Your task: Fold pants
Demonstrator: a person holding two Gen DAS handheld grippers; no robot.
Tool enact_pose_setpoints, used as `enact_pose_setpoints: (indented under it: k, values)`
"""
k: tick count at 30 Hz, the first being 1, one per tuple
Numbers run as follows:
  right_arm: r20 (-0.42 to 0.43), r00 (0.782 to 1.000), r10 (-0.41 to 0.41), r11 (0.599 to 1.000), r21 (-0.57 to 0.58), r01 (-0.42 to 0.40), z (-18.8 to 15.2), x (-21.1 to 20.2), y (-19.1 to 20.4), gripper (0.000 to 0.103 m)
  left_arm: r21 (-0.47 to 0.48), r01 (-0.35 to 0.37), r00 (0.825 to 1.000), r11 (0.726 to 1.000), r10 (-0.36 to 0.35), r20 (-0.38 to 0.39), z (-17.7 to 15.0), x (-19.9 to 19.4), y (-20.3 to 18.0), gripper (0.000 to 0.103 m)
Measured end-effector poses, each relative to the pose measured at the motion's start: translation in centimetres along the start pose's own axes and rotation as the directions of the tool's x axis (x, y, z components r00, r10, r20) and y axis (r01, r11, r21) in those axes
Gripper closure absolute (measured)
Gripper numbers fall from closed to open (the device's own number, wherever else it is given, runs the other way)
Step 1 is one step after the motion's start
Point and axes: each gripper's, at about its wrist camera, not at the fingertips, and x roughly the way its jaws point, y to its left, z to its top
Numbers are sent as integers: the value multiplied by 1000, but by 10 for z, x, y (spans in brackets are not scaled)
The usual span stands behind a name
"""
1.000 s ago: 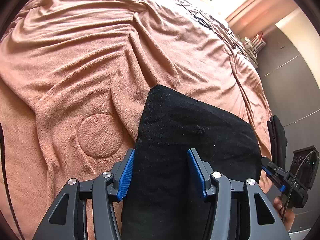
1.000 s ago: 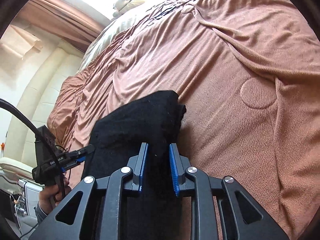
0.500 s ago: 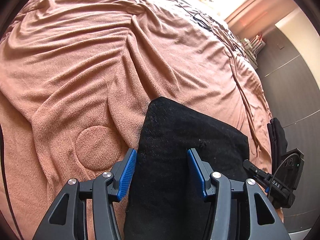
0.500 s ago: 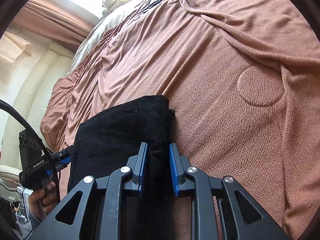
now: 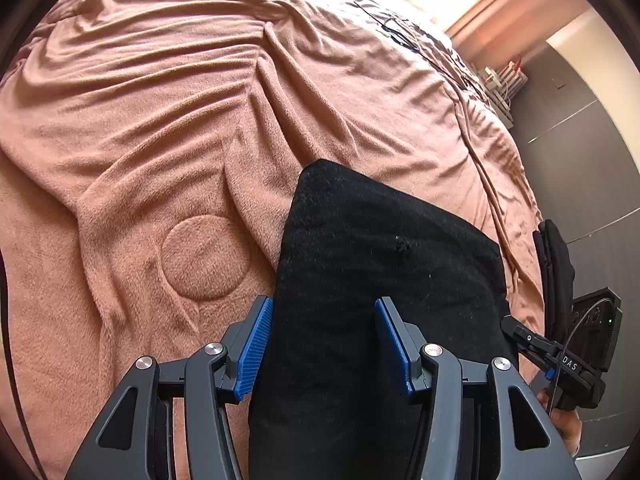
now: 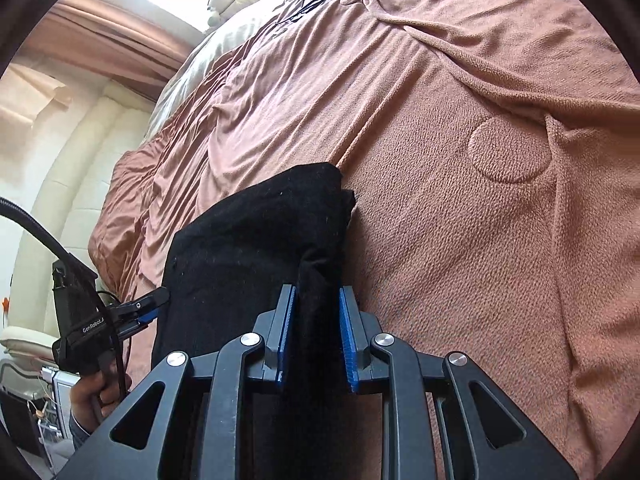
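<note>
Left wrist view showed the black pants (image 5: 384,288) lying folded on the pink blanket (image 5: 180,120) of the bed, their long axis running straight ahead from the left tool (image 5: 324,344) — whose jaws stood wide, one at each side of the near cloth, gripping nothing. From the right wrist camera, the right tool (image 6: 318,336) was narrowed onto the pants' right-hand edge, cloth filling the gap between its pads. So the right side held the fabric; judging by that, any next fold or tug would turn on it, the left being free to pin or smooth.
</note>
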Motion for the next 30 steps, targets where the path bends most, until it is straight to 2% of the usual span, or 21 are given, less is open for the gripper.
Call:
enact_pose_setpoints:
  k: [5, 10, 13, 23, 24, 25, 26, 27, 28, 30]
  values:
    - [-15, 1000, 0, 1000, -17, 0, -16, -11, 8, 84, 7, -6, 1000, 1000, 5, 13, -16, -14, 3, 49]
    - [-32, 999, -42, 998, -52, 40, -36, -16, 13, 83, 11, 2, 1000, 1000, -2, 7, -30, -22, 3, 49]
    - [-54, 998, -22, 999, -36, 20, -49, -21, 12, 83, 10, -12, 1000, 1000, 12, -16, -40, -20, 7, 49]
    - [-76, 997, 10, 999, -40, -13, -59, -37, 10, 82, 15, 19, 999, 1000, -19, -44, -59, -30, 13, 49]
    - [-66, 998, 18, 999, -45, -21, -57, -39, 11, 79, 16, 22, 999, 1000, -21, -43, -59, -30, 13, 48]
    - [-56, 998, 24, 999, -44, -27, -54, -41, 10, 65, 14, 24, 999, 1000, -23, -43, -58, -30, 14, 49]
    - [-45, 999, 26, 999, -37, -27, -51, -42, 8, 46, 12, 26, 999, 1000, -25, -42, -58, -30, 14, 49]
    - [-22, 999, 42, 999, -17, -43, -48, -41, 2, 39, 9, 29, 999, 1000, -28, -40, -58, -29, 14, 49]
    - [-22, 999, 42, 999, -17, -43, -48, -41, 2, 36, 7, 31, 999, 999, -31, -38, -56, -29, 14, 49]
    - [-30, 994, 103, 994, 30, -102, -42, -32, -8, 36, 4, 34, 999, 999, -34, -35, -54, -27, 15, 49]
